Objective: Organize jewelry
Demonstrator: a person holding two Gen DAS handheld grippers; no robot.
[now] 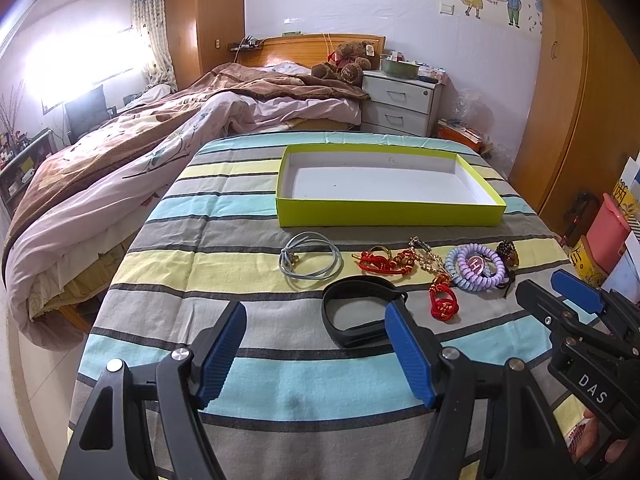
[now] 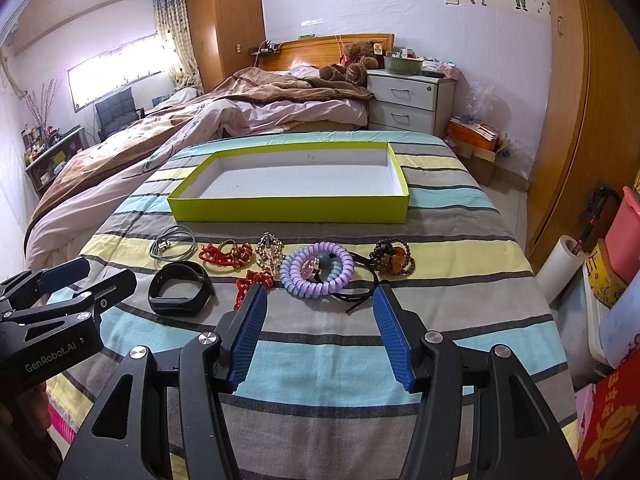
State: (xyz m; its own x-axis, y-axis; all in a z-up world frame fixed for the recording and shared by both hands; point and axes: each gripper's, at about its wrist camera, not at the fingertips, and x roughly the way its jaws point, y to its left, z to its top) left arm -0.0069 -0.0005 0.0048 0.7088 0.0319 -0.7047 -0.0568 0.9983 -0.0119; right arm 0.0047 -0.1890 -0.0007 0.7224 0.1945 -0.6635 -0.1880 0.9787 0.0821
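A lime-green shallow box (image 1: 390,213) (image 2: 288,210) with a white inside stands empty on the striped cloth. In front of it lies a row of jewelry: a grey cord necklace (image 1: 310,258) (image 2: 174,244), red knotted bracelets (image 1: 384,262) (image 2: 224,256), a gold chain piece (image 2: 269,250), purple and blue coil bands (image 1: 476,266) (image 2: 316,270), a brown bead bracelet (image 2: 392,256) and a black wristband (image 1: 360,312) (image 2: 180,290). My left gripper (image 1: 316,316) is open, just short of the black wristband. My right gripper (image 2: 320,300) is open, just short of the coil bands.
The table edge falls away left toward a bed with pink and brown covers (image 1: 120,152). A white nightstand (image 2: 408,100) stands behind. Wooden wardrobe doors (image 2: 580,120), a pink bin (image 2: 624,232) and a paper roll (image 2: 560,268) crowd the right side.
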